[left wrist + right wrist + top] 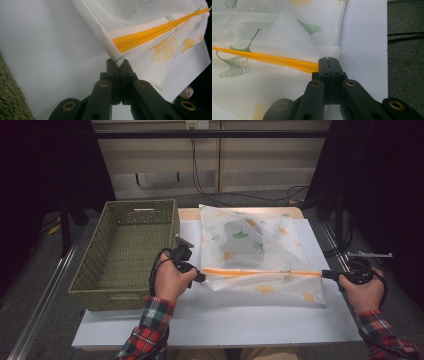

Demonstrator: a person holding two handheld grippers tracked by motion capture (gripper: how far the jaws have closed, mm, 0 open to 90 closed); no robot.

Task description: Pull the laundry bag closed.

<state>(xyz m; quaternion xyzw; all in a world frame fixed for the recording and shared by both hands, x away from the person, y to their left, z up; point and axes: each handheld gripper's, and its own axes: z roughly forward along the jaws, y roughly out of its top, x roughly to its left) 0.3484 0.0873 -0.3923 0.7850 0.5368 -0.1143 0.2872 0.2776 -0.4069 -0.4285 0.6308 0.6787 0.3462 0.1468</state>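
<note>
A white mesh laundry bag (260, 250) printed with yellow and green ginkgo leaves lies on the white table, an orange zipper (260, 271) running across it. Something dark shows through the mesh near its far part. My left gripper (202, 276) is shut on the bag's left end by the zipper; in the left gripper view the jaws pinch the bag's corner (117, 59) and lift it. My right gripper (325, 274) is shut on the right end of the zipper (287, 62), with the jaws closed at the bag's edge (328, 60).
A green woven basket (127, 252) stands to the left of the bag, its rim close to my left hand. The white table top (225, 320) ends just right of my right hand, with dark floor and cables (210, 180) beyond.
</note>
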